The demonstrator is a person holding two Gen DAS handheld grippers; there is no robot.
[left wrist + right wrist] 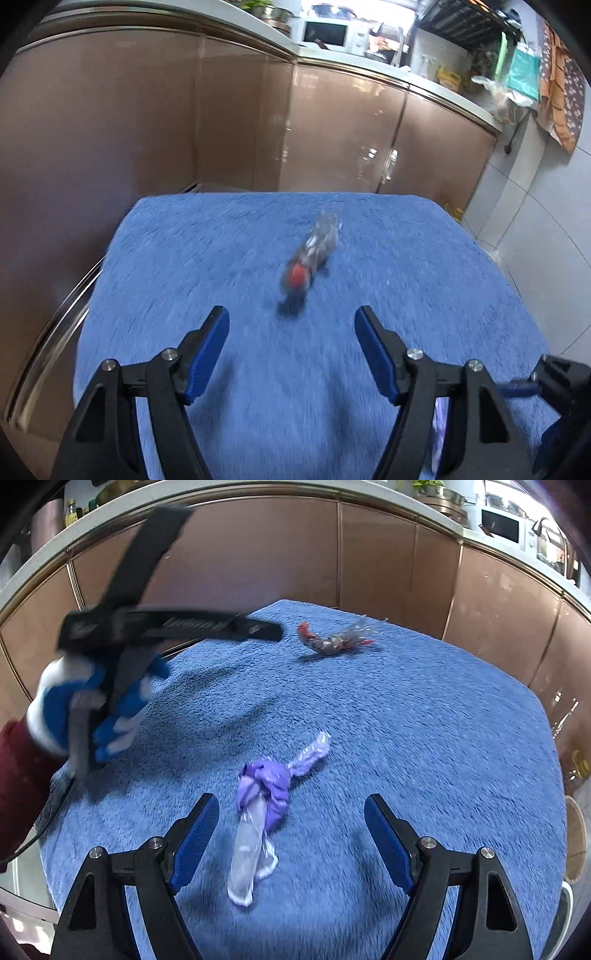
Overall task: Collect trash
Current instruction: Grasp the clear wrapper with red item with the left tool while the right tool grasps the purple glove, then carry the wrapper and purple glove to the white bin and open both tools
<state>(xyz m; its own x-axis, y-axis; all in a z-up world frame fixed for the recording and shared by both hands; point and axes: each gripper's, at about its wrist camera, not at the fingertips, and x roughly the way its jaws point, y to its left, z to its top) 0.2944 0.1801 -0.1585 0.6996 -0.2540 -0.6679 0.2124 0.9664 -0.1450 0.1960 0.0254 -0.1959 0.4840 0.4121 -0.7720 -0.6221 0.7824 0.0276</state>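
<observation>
A crumpled clear wrapper with a red end [312,254] lies on the blue towel-covered table [424,277], a short way ahead of my open, empty left gripper [291,325]. The same wrapper [332,638] lies at the far side in the right wrist view. A purple and clear plastic wrapper [260,805] lies between and just ahead of the fingers of my open, empty right gripper [291,812]. The left gripper [258,629], held by a gloved hand [92,709], hovers above the table on the left, blurred.
Brown glossy cabinet fronts [332,129] under a white counter [424,79] surround the table's far and left sides. A microwave [325,33] and kitchen clutter stand on the counter. A grey tiled wall [535,221] is to the right.
</observation>
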